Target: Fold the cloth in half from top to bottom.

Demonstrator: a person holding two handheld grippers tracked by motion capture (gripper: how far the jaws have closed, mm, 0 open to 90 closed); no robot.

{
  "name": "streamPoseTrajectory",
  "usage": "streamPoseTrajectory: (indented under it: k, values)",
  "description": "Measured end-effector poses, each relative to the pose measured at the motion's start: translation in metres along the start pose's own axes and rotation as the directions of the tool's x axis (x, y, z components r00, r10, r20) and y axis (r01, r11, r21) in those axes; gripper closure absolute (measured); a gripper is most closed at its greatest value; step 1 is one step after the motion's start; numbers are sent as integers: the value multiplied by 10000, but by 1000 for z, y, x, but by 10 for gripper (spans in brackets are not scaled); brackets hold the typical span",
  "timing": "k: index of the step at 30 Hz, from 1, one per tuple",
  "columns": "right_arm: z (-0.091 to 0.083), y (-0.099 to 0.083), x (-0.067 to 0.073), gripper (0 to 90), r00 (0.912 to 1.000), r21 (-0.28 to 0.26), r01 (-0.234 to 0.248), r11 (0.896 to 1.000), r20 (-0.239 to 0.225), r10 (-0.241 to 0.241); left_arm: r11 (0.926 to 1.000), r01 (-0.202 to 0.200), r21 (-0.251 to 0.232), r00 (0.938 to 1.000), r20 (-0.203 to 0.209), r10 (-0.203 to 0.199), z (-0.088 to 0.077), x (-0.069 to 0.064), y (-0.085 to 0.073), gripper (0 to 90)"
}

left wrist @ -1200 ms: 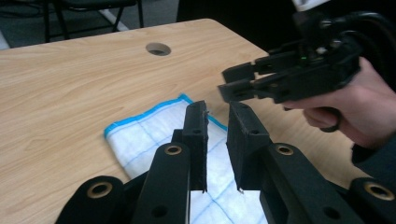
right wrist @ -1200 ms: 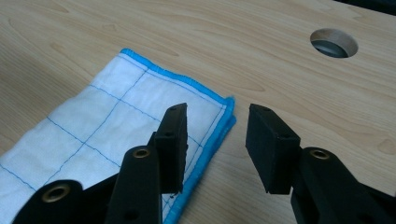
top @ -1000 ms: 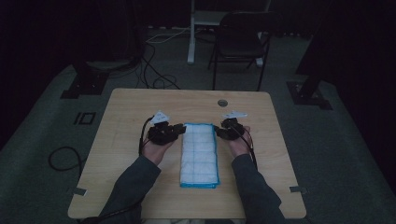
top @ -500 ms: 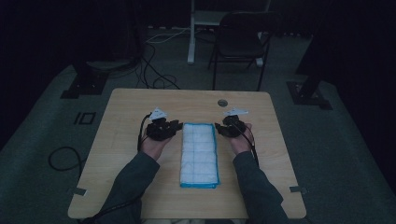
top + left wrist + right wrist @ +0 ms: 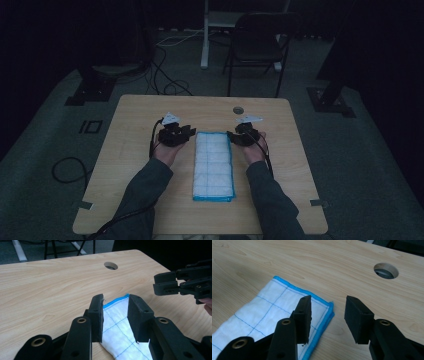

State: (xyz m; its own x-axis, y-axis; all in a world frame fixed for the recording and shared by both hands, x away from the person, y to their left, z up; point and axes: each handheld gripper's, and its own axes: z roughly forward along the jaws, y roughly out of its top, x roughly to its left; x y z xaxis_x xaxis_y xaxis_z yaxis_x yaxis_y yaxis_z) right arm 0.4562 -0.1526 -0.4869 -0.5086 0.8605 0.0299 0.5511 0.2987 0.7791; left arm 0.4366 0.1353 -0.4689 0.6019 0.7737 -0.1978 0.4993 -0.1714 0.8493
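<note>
A folded white cloth [image 5: 214, 165] with blue stitched squares and a blue hem lies lengthwise in the middle of the wooden table [image 5: 135, 115]. My left gripper [image 5: 186, 133] is at the cloth's far left corner. Its jaws have just been opening, and in the left gripper view that corner of the cloth [image 5: 120, 332] lies between them with the left gripper [image 5: 115, 298] open and its pads off the fabric. My right gripper [image 5: 233, 136] stands open at the far right corner. In the right gripper view the cloth [image 5: 269, 307] runs under the left jaw of the right gripper [image 5: 328, 300].
A round cable hole [image 5: 238, 109] is in the table just beyond the cloth. A dark chair [image 5: 257, 45] and a white stand [image 5: 205, 35] are on the floor behind the table, with cables [image 5: 165, 75] trailing there. The right gripper [image 5: 155, 284] appears at the right of the left gripper view.
The left gripper's jaws have opened and it has drawn back slightly to the left from the cloth's far left corner. The right hand and the cloth have stayed put.
</note>
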Motion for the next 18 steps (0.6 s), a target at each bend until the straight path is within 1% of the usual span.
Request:
streamPoseTrajectory:
  k: [4, 8, 13, 15, 18]
  values:
    - [6, 0, 3, 571, 10000, 103, -24, 9999, -19, 25, 10000, 39, 53, 10000, -69, -38, 6, 2, -2, 660]
    - [11, 0, 4, 571, 9999, 151, -144, 9998, -50, 145, 9999, -7, 172, 9997, -247, 12, 14, 4, -3, 651]
    - [18, 0, 3, 569, 9996, 255, -281, 9993, -45, 283, 9997, 56, 244, 9995, -299, -49, 21, 6, -7, 647]
    - [22, -1, 2, 563, 9997, 336, -260, 9991, 53, 258, 9995, 37, 323, 9994, -351, -25, 25, 8, -9, 647]
    - [27, -2, 0, 561, 9992, 482, -372, 9981, 139, 366, 9991, 51, 419, 9991, -429, -33, 30, 10, -12, 647]
